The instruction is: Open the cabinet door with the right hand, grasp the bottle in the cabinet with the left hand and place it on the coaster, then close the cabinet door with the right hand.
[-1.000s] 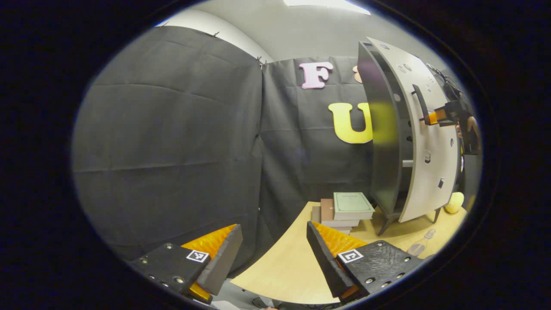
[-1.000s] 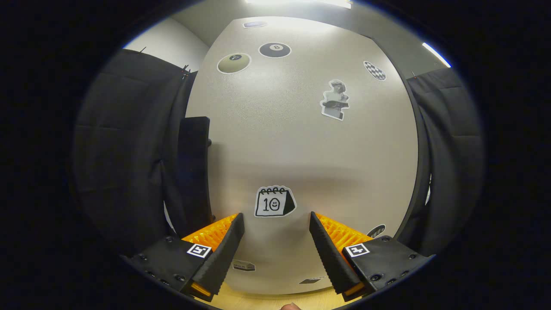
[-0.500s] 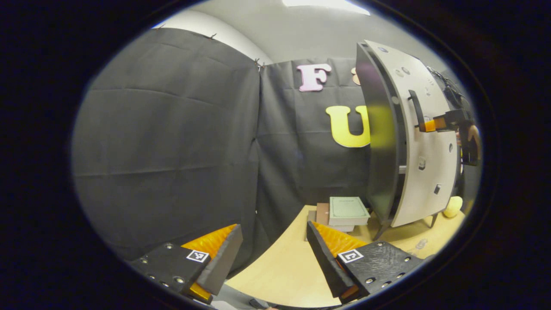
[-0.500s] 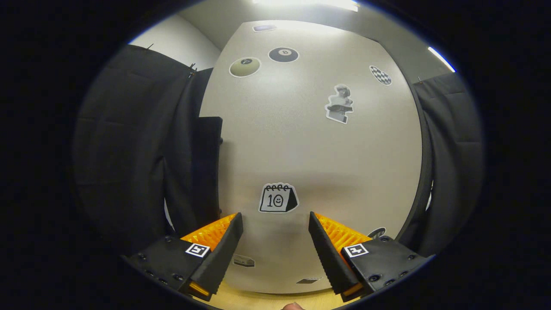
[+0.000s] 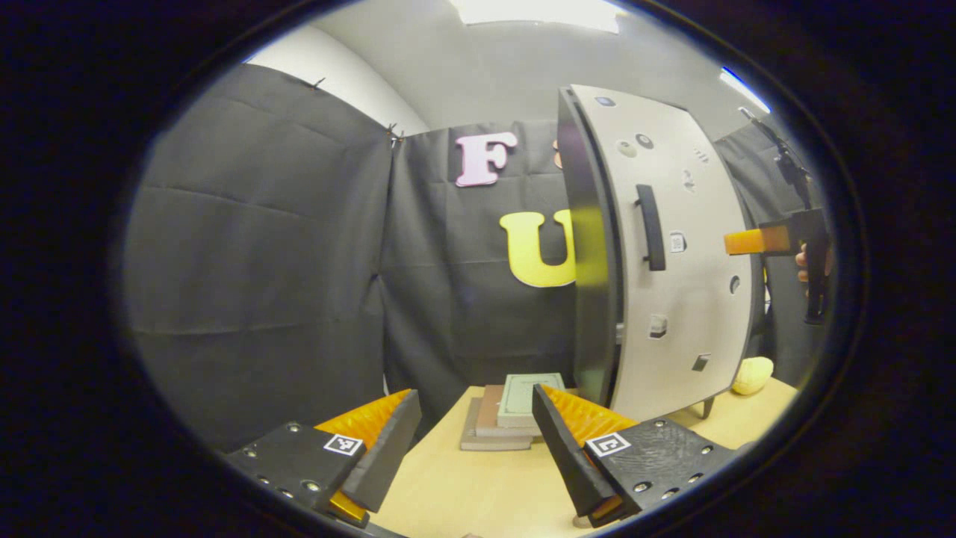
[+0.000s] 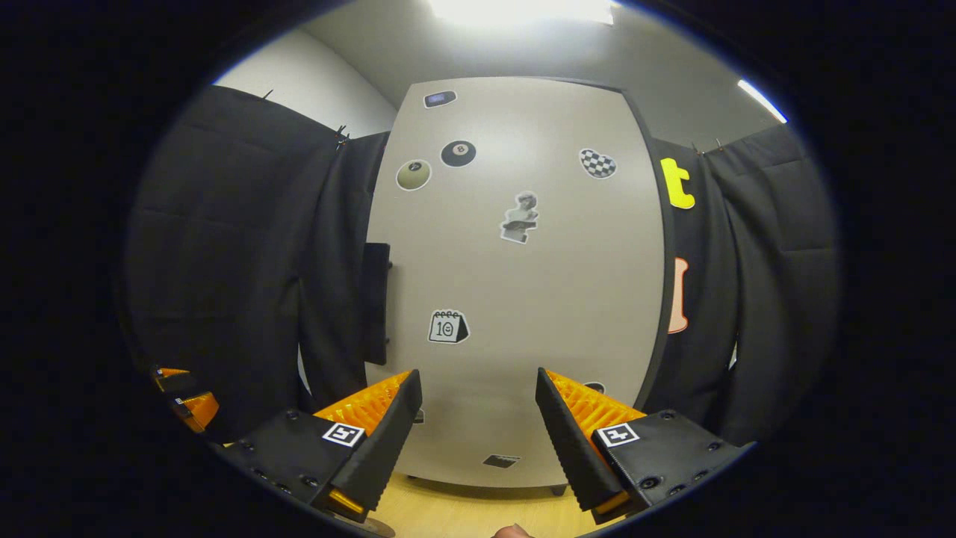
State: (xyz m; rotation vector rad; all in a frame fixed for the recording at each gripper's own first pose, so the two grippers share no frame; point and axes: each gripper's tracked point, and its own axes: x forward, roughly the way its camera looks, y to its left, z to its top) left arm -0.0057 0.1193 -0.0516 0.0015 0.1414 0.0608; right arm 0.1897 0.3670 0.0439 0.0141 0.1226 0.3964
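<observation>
While the cabinet door (image 5: 676,254) sits flush against the dark cabinet side (image 5: 594,261), one black handle (image 5: 651,226) runs upright near its left edge, and in the right gripper view that same door (image 6: 515,284) carries a scatter of stickers: an eight-ball, a pale ball, a checkered one, a small bust and a calendar (image 6: 448,327) among them. Two hand-held grippers are in play. The left hand-held gripper (image 5: 476,418) has its fingers spread wide with nothing between them, hovering over the near edge of the desk (image 5: 478,493). The right hand-held gripper (image 6: 478,415) is spread just as wide, gripping nothing, facing the door's lower half; in the left gripper view it (image 5: 777,240) shows off the door's right side, apart from the handle, a hand (image 5: 803,265) behind it. One stack of books (image 5: 508,407) lies on the desk just left of the cabinet, about three of them. One pale yellow rounded thing (image 5: 751,375) sits at the cabinet's right foot. The bottle and coaster I cannot make out from here. There's bare desk in front of the left fingers, and open air between the right fingers and the door.
</observation>
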